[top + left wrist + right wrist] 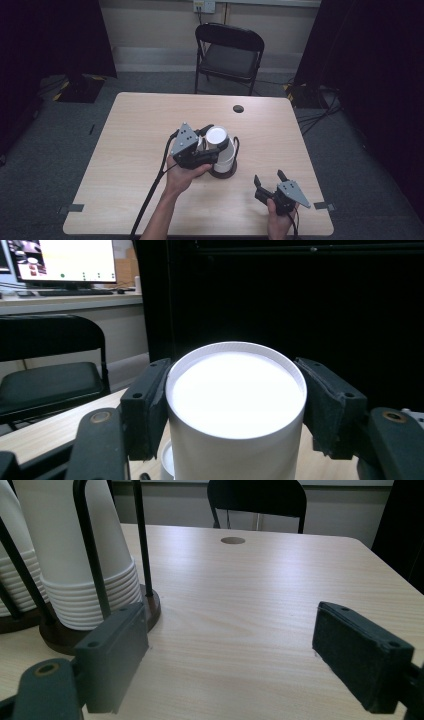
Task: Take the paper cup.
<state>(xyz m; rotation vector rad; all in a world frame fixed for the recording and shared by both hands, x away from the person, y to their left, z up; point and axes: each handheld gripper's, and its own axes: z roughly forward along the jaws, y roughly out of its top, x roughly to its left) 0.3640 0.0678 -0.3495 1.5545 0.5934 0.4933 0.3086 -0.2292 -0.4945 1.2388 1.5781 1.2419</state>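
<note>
A stack of upside-down white paper cups [224, 152] stands in a black wire holder with a dark round base [223, 173] at the middle of the table. My left gripper [216, 145] is shut on the top cup [235, 395], with its black pads [147, 405] pressed on both sides just below the cup's bottom rim. In the right gripper view the cup stacks [75, 555] and the holder base [152, 607] sit at the left. My right gripper [270, 180] stands open near the table's front right, with nothing between its jaws [230, 655].
The light wooden table [140, 125] has a round cable hole [238, 108] near its far edge. A black folding chair [230, 52] stands behind the table. Dark curtains flank both sides. A lit monitor [65, 260] sits on a desk at the back left.
</note>
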